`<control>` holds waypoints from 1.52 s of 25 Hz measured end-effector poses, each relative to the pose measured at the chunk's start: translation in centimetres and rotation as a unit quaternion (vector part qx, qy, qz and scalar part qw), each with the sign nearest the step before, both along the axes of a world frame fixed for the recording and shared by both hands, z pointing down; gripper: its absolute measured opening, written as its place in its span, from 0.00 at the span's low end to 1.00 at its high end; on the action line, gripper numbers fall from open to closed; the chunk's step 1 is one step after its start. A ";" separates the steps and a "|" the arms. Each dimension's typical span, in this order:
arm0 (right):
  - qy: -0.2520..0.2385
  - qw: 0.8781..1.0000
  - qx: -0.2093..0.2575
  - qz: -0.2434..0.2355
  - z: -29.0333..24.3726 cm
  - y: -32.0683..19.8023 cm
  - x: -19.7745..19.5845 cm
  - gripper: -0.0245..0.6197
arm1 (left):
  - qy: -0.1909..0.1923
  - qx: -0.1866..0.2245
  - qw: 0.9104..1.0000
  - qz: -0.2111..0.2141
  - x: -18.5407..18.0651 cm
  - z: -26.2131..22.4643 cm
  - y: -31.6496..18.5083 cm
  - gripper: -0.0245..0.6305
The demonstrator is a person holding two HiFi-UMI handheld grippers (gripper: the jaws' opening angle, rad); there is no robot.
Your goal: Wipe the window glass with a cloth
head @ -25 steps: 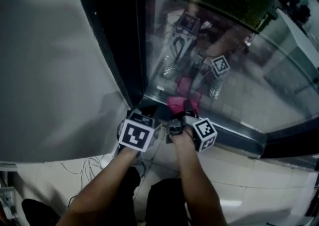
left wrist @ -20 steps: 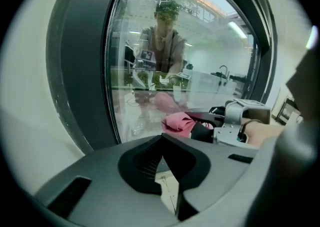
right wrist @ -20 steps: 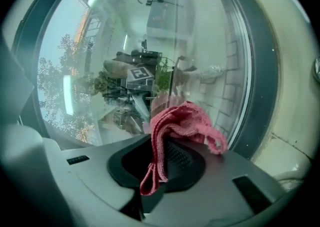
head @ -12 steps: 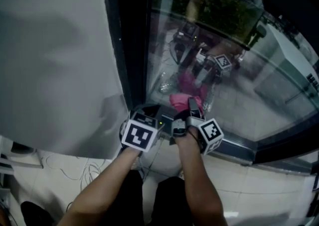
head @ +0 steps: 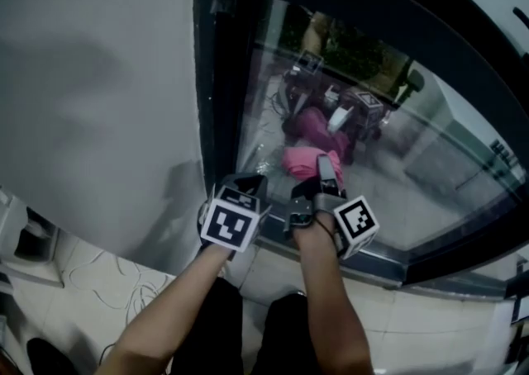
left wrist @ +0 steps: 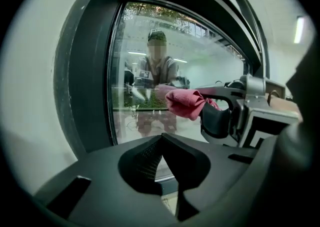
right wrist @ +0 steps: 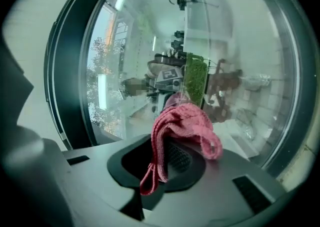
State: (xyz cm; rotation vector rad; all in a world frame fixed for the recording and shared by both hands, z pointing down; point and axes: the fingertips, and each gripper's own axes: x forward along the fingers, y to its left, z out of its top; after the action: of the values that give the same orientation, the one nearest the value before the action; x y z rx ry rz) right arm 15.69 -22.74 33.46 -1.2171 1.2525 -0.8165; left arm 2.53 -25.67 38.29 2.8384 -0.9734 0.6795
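Your right gripper (head: 322,168) (right wrist: 167,157) is clamped on the pink cloth (head: 302,159) (right wrist: 181,118), held to the window glass (head: 405,175) near its lower left corner. A second ago the cloth sat at the bottom edge; it now appears slightly higher. Your left gripper (head: 250,185) (left wrist: 161,142), jaws together and empty, stays beside the window frame (head: 216,117).

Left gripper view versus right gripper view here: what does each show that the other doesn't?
Only the left gripper view: the left gripper with jaws shut on nothing, and the right gripper seen from the side, pink cloth bunched at its tip. Only the right gripper view: the cloth pinched between the right jaws, a fold hanging down. Both: the cloth, the window glass and its dark frame.
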 end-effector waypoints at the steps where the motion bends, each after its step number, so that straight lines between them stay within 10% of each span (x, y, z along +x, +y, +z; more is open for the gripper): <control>1: 0.004 1.000 0.005 0.000 -0.6 0.0 0.3 0.10 | 0.001 0.001 1.000 0.001 0.4 -0.2 -0.1 0.04; 28: 0.166 0.976 0.127 0.060 -23.3 2.9 1.2 0.10 | 0.018 0.091 0.994 0.053 2.6 -13.4 1.2 0.04; 38: 0.358 0.929 0.007 0.095 -23.3 2.5 -0.6 0.10 | 0.022 0.104 0.993 0.055 1.2 -14.7 2.2 0.04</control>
State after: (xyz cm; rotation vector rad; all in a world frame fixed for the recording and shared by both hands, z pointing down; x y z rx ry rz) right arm 15.06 -20.26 10.20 -1.6714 1.6710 -0.2024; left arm 3.70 -23.47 23.59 3.0929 -0.9373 0.5512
